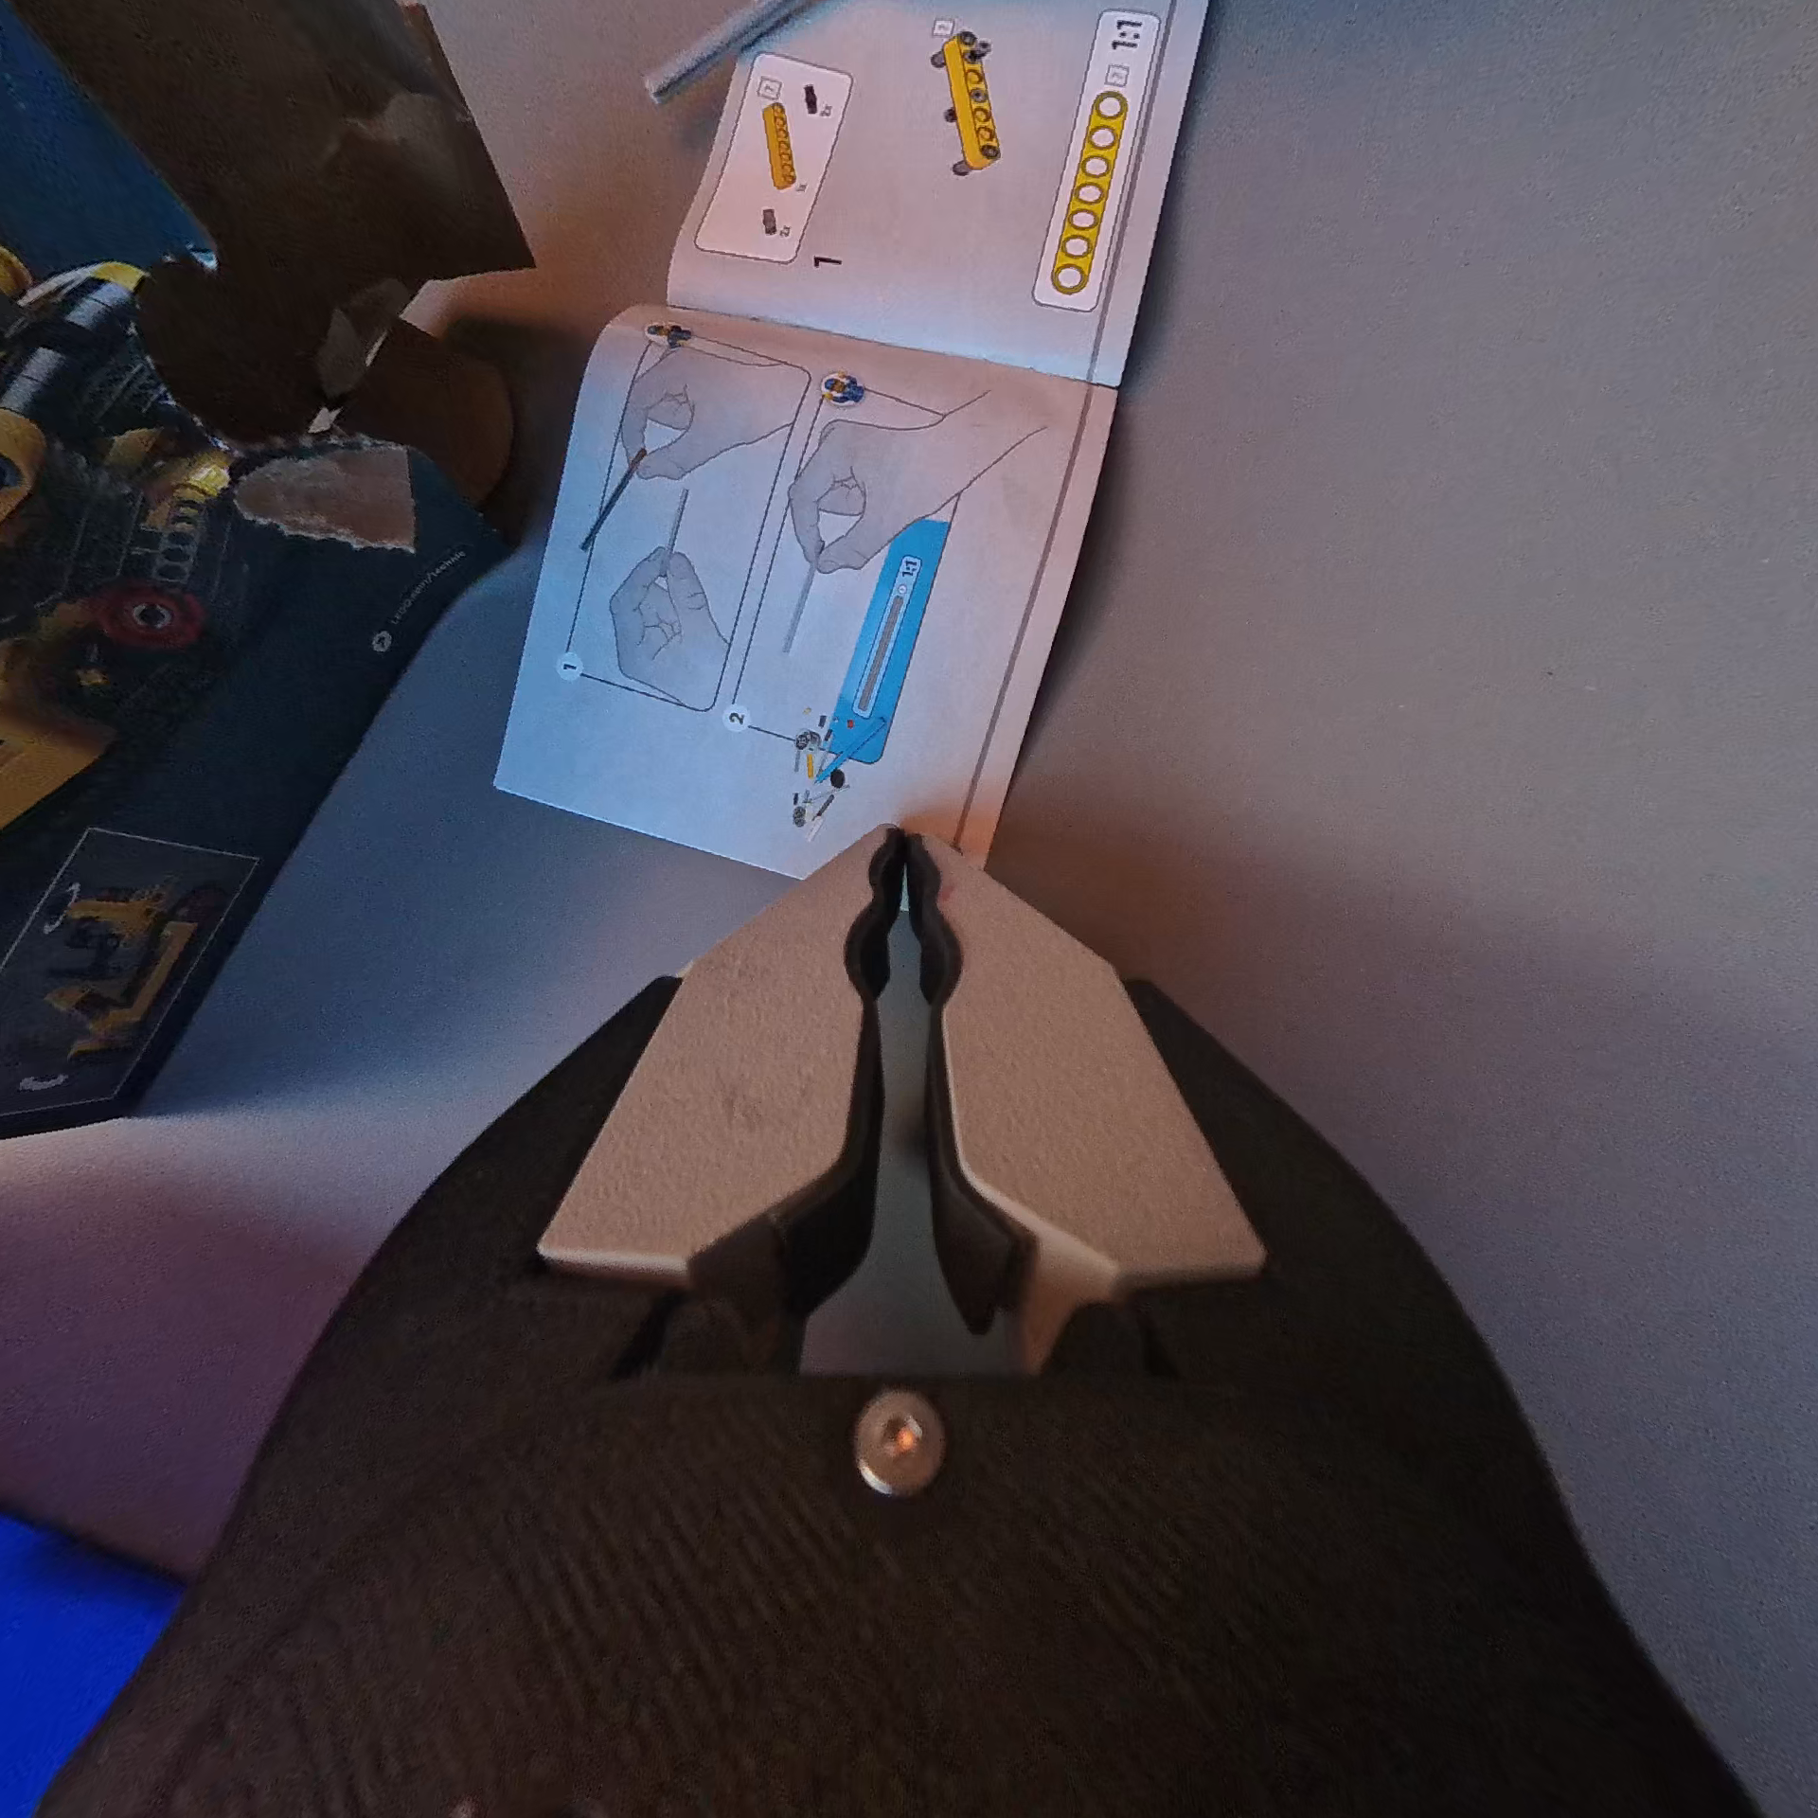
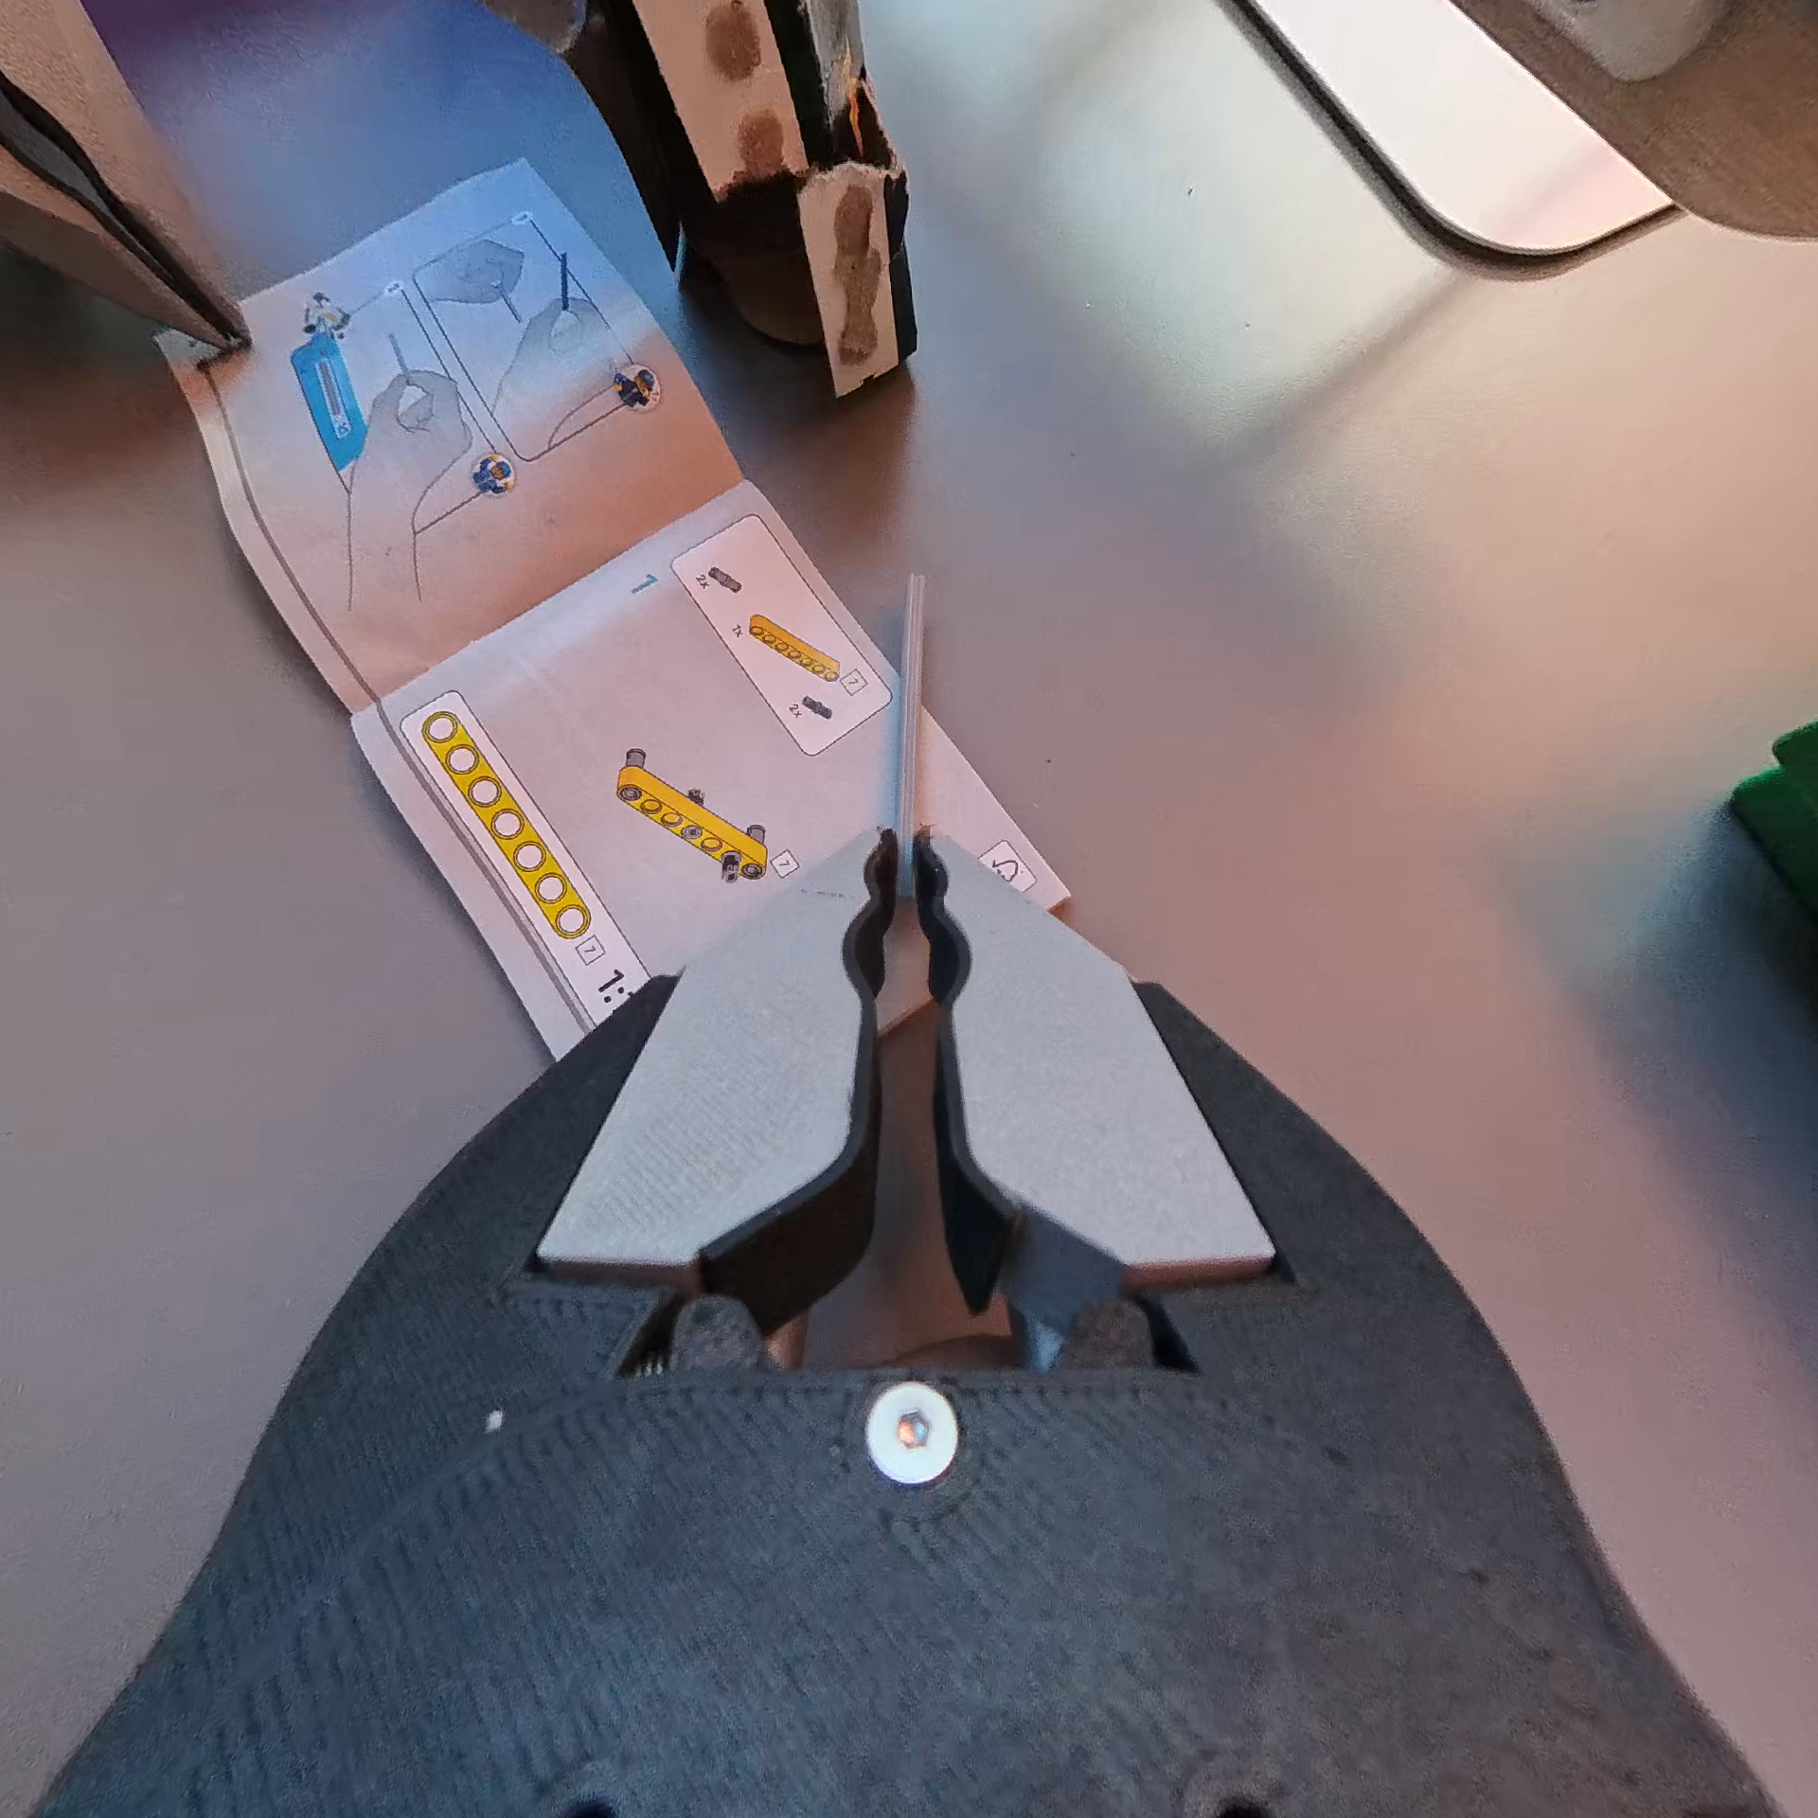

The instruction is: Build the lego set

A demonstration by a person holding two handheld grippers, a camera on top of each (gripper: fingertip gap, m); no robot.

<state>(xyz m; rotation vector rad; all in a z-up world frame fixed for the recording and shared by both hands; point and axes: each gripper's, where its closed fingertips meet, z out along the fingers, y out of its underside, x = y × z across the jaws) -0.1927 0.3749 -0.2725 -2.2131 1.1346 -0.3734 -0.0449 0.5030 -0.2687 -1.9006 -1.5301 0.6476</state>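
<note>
Right gripper (image 2: 903, 848) clenched on thin grey axle (image 2: 911, 708); axle's long axis runs straight ahead from tips, over instruction booklet (image 2: 551, 551) right page; left gripper (image 1: 903, 854) pinches booklet's opposite edge; right nearer axle.

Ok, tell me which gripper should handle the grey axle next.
The right gripper: it already pinches the thin grey axle at its tips, above the open instruction booklet. The left gripper is shut at the booklet's far edge, seemingly pinning it.
</note>
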